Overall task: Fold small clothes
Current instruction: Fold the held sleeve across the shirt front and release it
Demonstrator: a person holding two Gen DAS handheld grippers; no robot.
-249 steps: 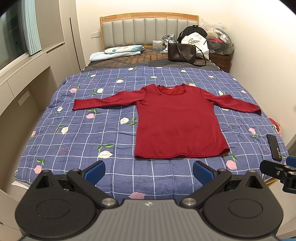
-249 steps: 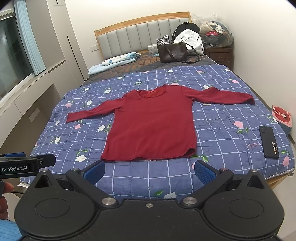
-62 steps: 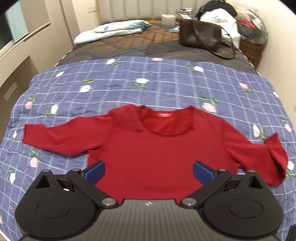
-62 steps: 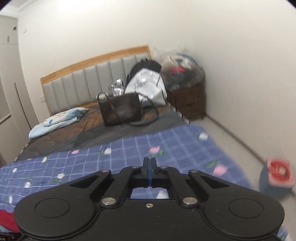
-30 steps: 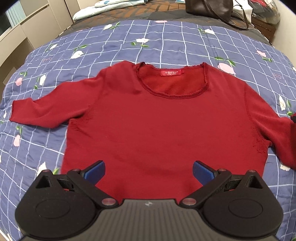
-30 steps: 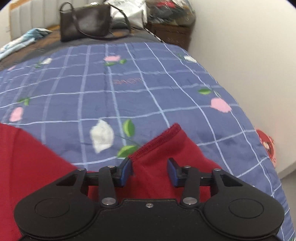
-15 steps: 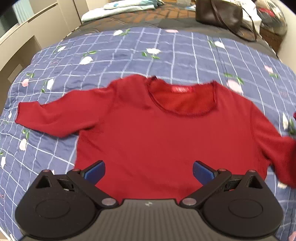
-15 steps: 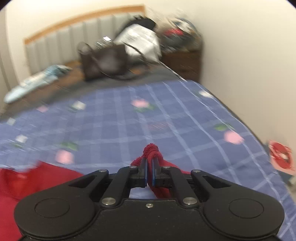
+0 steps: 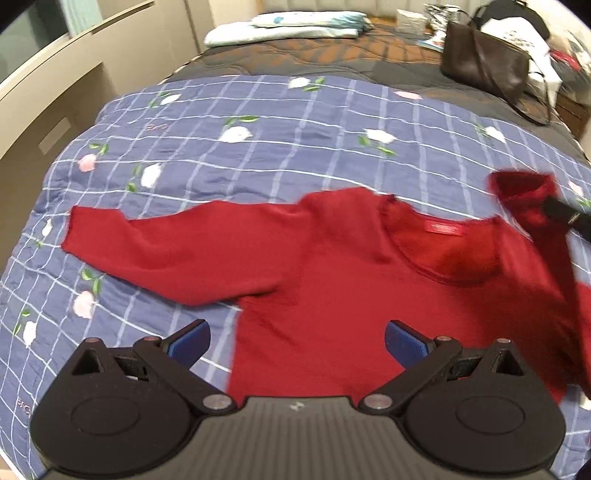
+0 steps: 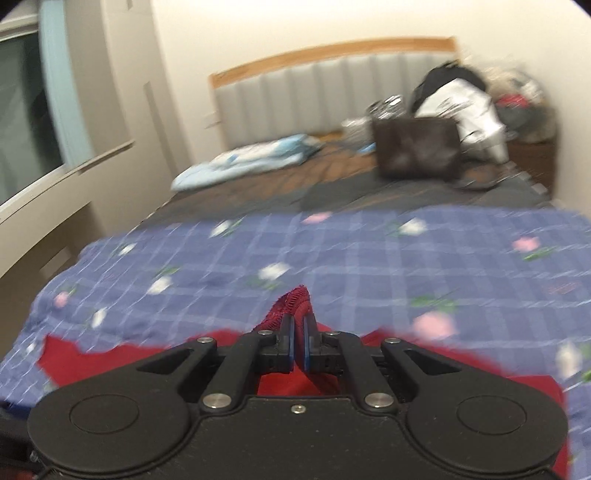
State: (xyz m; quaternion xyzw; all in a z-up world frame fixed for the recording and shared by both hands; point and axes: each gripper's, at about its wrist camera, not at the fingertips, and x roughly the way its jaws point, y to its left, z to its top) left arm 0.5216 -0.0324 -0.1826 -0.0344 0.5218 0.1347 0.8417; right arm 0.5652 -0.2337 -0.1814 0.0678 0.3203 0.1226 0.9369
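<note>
Red knit fabric, soft and slightly fuzzy, makes up the one long-sleeved sweater (image 9: 332,295) lying front-up on the bed's quilt (image 9: 258,140). One sleeve (image 9: 166,247) stretches flat across the quilt; the other sleeve's cuff (image 10: 293,306), ribbed at its edge, is lifted off the bed and pinched between the nearly touching blue pads of the right gripper (image 10: 298,345). A scooped neckline with a small red label (image 9: 443,229) shows at the collar. The left gripper (image 9: 297,341) hangs over the sweater's body with its two blue fingers spread wide, holding nothing. Blue checked quilt, printed with pink and white flowers, covers the bed. Beyond it lie one brown leather handbag (image 9: 484,70), one folded pale-blue cloth (image 9: 288,26) and a padded grey headboard (image 10: 314,99).
</note>
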